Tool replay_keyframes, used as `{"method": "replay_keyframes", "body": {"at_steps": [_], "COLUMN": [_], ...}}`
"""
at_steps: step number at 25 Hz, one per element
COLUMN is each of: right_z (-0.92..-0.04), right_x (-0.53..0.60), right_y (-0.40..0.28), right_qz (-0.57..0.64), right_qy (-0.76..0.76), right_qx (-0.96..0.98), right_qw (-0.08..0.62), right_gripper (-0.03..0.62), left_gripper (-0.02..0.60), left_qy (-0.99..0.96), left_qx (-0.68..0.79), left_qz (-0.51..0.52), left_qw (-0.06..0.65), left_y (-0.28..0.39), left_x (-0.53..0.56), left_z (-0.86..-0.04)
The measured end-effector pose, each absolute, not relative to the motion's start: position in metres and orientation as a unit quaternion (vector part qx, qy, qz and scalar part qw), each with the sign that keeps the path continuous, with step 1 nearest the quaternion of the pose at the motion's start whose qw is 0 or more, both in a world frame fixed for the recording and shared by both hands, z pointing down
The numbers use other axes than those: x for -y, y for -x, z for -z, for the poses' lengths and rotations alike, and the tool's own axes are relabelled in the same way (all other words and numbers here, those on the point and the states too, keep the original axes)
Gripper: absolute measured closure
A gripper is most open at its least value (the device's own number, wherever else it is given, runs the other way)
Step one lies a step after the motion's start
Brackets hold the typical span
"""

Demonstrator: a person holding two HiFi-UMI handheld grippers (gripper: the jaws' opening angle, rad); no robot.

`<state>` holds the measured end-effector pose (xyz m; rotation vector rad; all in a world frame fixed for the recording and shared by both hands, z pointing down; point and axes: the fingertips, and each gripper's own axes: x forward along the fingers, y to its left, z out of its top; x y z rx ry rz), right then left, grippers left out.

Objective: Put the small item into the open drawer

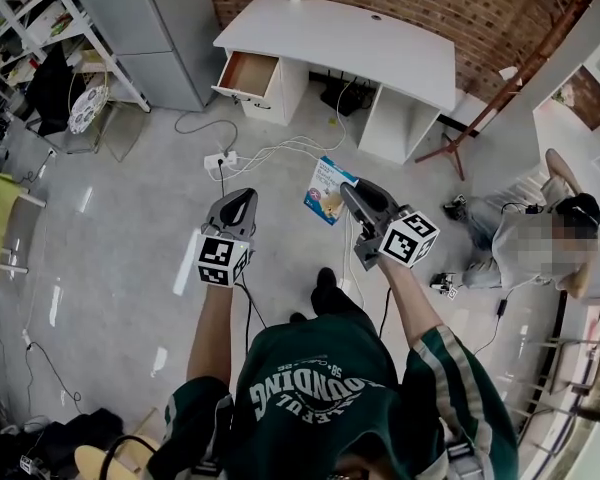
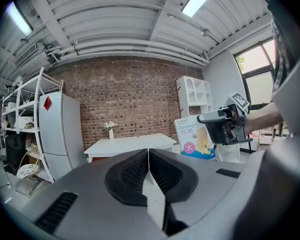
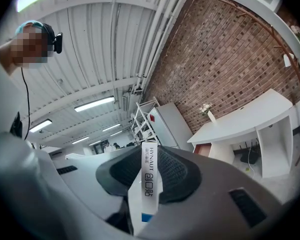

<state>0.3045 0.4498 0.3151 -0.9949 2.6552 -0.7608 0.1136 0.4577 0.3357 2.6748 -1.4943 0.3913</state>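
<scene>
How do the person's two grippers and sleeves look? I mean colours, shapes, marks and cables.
Both the left gripper and the right gripper have grey tapered bodies with black ribbed pads. Each carries a white cube with black square markers, and a black cable trails from it. The sleeves are dark green; the right one shows white stripes.

**Item 1, bandage box** [image 1: 330, 190]: small flat carton, white with a blue band and a cartoon figure on its face (brand lettering is running along the narrow edge). It is sitting clamped edge-on between the jaws of the right gripper [image 1: 348, 192], hanging in the air well in front of the white desk [image 1: 350, 38].

**Item 2, drawer** [image 1: 248, 73]: white front, brown wooden inside. It is standing pulled open at the desk's left end in the head view, just under the desktop, well apart from the carton.
</scene>
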Motion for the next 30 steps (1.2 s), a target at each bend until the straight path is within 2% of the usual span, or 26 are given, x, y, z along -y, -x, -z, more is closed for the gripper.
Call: {"method": "replay_keyframes", "body": {"at_steps": [7, 30], "right_z": [-0.316, -0.325], "right_x": [-0.393, -0.302], "right_y": [-0.311, -0.34], "right_qz": [0.267, 0.287], "right_qy": [0.33, 0.268], "right_qx": [-0.899, -0.916], "right_qw": [0.104, 0.086], "right_gripper": [0.482, 0.482], "left_gripper": [0.561, 0.56], "left_qy": [-0.862, -0.832], "left_qx": [0.489, 0.533], "left_qz": [-0.129, -0.143], "left_qw": [0.033, 0.059], "left_y": [-0.121, -0.159], "left_x": [-0.404, -0.334], "left_z": [-0.336, -0.347]}}
